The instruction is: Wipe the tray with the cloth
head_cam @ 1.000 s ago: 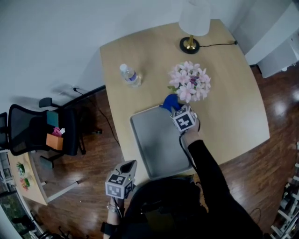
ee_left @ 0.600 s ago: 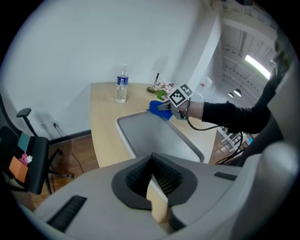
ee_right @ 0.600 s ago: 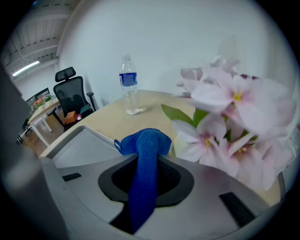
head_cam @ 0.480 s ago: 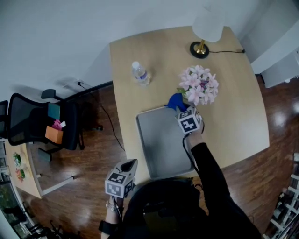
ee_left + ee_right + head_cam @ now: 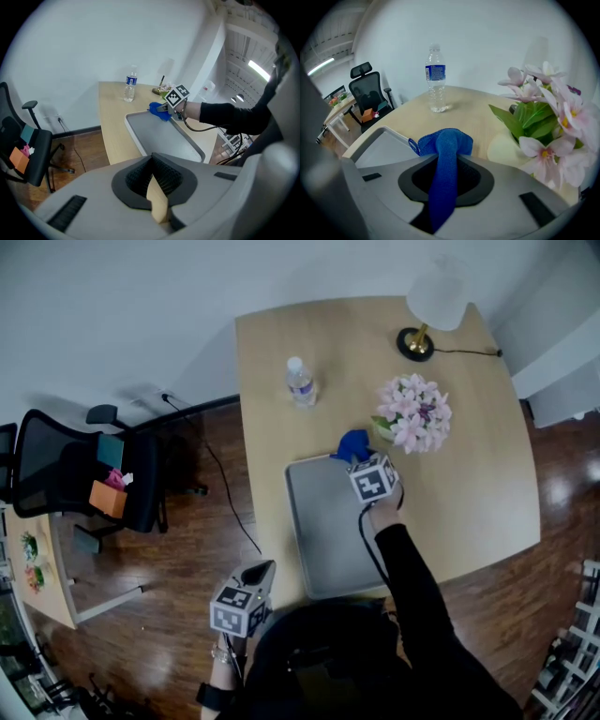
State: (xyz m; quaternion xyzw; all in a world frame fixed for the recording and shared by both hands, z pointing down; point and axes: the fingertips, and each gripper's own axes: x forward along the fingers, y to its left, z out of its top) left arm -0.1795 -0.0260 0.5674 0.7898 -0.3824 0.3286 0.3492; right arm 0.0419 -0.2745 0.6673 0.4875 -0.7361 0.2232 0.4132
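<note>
The right gripper has its fingers pinched on the blue cloth at a corner of the tray. The fingers of the left gripper are closed on nothing.

Soft, even, rather cool light fills the room, with glare patches on the glossy floor and a ceiling strip light glowing. Both gripper views bend strongly and darken to black at their corners. The cloth and flowers, close to the lens, look soft.
</note>
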